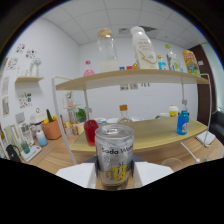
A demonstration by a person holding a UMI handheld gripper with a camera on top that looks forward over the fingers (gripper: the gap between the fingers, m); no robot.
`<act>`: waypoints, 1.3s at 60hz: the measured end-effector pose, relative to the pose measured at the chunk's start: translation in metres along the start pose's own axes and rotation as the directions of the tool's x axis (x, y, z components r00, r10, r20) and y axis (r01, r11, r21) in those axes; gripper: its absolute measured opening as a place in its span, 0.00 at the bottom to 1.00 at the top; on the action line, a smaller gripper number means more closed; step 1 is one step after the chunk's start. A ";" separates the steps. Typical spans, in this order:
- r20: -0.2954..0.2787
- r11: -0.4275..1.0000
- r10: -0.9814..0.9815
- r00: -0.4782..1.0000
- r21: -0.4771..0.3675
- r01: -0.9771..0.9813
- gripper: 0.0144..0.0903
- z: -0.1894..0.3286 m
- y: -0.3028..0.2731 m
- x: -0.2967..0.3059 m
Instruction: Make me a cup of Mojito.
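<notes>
Between tool [114, 176] fingers: upright soda can [114, 156], clamped | tool level, facing wooden shelf [150, 131]

The soda can [114, 156] hides the jaws' tips; its label print is cut off.

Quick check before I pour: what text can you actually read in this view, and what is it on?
"Soda Wa", cut off by the curve: on the silver can held between the fingers of the claw.
Yellow mark lower on the can: too blurred to read.
Labels on the top-shelf bottles and the blue bottle: too small to read.
Papers on the wall: unreadable.
</notes>
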 end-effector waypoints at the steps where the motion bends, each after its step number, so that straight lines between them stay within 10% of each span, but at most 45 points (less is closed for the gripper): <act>1: -0.001 1.000 -0.008 1.000 -0.008 0.008 0.48 0.002 0.006 0.000; 20: -0.025 0.990 -0.026 0.999 -0.142 0.022 0.48 0.025 0.092 0.008; 46: -0.025 0.991 -0.099 0.995 -0.090 0.096 0.53 0.008 0.100 0.005; 56: -0.050 0.984 -0.087 0.995 -0.162 0.077 0.95 -0.005 0.100 0.007; 78: -0.060 0.982 -0.120 0.991 -0.150 0.110 0.94 -0.101 0.030 0.006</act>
